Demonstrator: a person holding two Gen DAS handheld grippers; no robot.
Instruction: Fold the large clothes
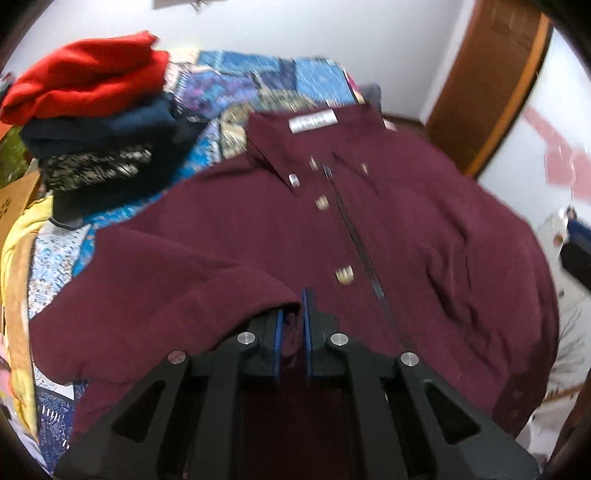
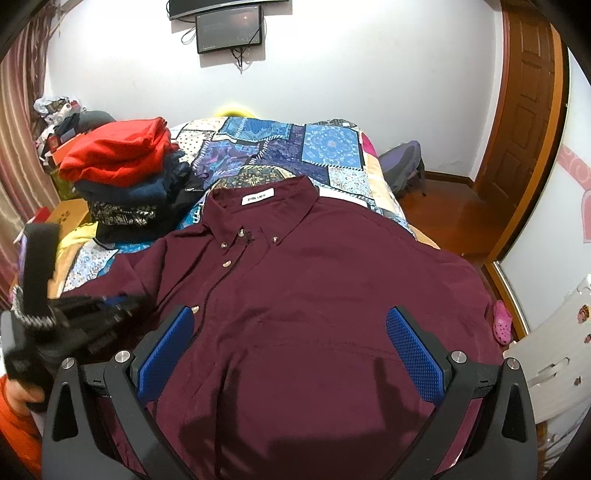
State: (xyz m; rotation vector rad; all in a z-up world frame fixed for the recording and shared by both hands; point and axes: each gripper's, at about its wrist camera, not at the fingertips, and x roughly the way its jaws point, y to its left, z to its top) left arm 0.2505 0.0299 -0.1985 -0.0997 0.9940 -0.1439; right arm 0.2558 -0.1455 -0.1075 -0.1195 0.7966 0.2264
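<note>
A large maroon button-up shirt (image 2: 314,288) lies face up on the bed, collar toward the far wall; it also shows in the left wrist view (image 1: 424,236). My left gripper (image 1: 293,314) is shut on a fold of the shirt's left sleeve fabric (image 1: 184,288), lifted over the shirt's front. In the right wrist view the left gripper (image 2: 92,314) appears blurred at the left edge of the shirt. My right gripper (image 2: 291,347) is open and empty, hovering above the shirt's lower front, blue pads (image 2: 413,354) wide apart.
A stack of folded clothes, red on top (image 2: 118,151), sits at the bed's back left on the patchwork quilt (image 2: 288,147). A wooden door (image 2: 524,122) is at right, a pink shoe (image 2: 502,326) on the floor, screens (image 2: 229,27) on the wall.
</note>
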